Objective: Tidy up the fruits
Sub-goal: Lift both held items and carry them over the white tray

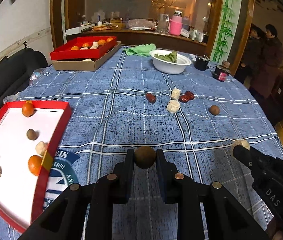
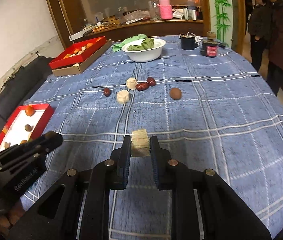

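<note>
My left gripper (image 1: pixel 145 158) is shut on a round brown fruit (image 1: pixel 145 157), held above the blue checked cloth. My right gripper (image 2: pixel 140 147) is shut on a pale beige chunk (image 2: pixel 140 145); it also shows in the left wrist view (image 1: pixel 241 145) at the right. A red tray (image 1: pixel 58 130) with a white floor lies at the left and holds two oranges, a brown fruit and three pale chunks. On the cloth lie three red dates (image 1: pixel 150 97), two pale chunks (image 1: pixel 173 105) and a brown fruit (image 1: pixel 214 110).
A second red tray (image 1: pixel 81 55) with fruit sits on a cardboard box at the far left. A white bowl (image 1: pixel 170 65) with green leaves, a green cloth (image 1: pixel 140 50), a dark cup and a jar (image 1: pixel 221 73) stand at the far side. Two people stand at the right.
</note>
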The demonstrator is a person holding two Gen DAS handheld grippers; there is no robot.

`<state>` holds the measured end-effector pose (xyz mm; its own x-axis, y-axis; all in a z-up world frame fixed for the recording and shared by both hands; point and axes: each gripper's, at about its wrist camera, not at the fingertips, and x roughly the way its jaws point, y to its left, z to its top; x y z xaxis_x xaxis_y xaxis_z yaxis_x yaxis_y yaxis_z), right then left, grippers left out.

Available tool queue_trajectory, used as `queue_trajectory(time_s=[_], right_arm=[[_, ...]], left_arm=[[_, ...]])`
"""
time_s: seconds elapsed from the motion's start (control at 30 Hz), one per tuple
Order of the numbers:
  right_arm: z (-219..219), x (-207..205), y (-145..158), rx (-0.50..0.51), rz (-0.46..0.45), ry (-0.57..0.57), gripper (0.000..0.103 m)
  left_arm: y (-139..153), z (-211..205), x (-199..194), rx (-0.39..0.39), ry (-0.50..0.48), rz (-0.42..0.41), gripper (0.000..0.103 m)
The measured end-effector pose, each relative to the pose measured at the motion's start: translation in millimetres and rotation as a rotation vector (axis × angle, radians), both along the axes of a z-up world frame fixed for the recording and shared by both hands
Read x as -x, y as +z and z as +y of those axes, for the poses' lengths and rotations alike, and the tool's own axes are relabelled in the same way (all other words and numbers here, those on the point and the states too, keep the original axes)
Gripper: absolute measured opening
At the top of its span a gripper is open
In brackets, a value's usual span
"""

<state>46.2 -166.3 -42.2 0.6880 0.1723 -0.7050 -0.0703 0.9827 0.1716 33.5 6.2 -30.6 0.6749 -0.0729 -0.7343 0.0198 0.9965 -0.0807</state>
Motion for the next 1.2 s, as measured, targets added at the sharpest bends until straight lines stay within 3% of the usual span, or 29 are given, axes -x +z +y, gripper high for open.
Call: queue_trajectory(time_s=[0.53, 1.2], right_arm=[[47, 34, 23, 0.069, -0.055, 0.049, 0.018], [136, 30, 41, 0.099, -0.105, 0.221, 0.018]], left_arm=[[30, 46, 38, 0.02, 0.032, -0.065, 0.021], [39, 122, 47, 0.025, 0.178, -0.073, 0.021]])
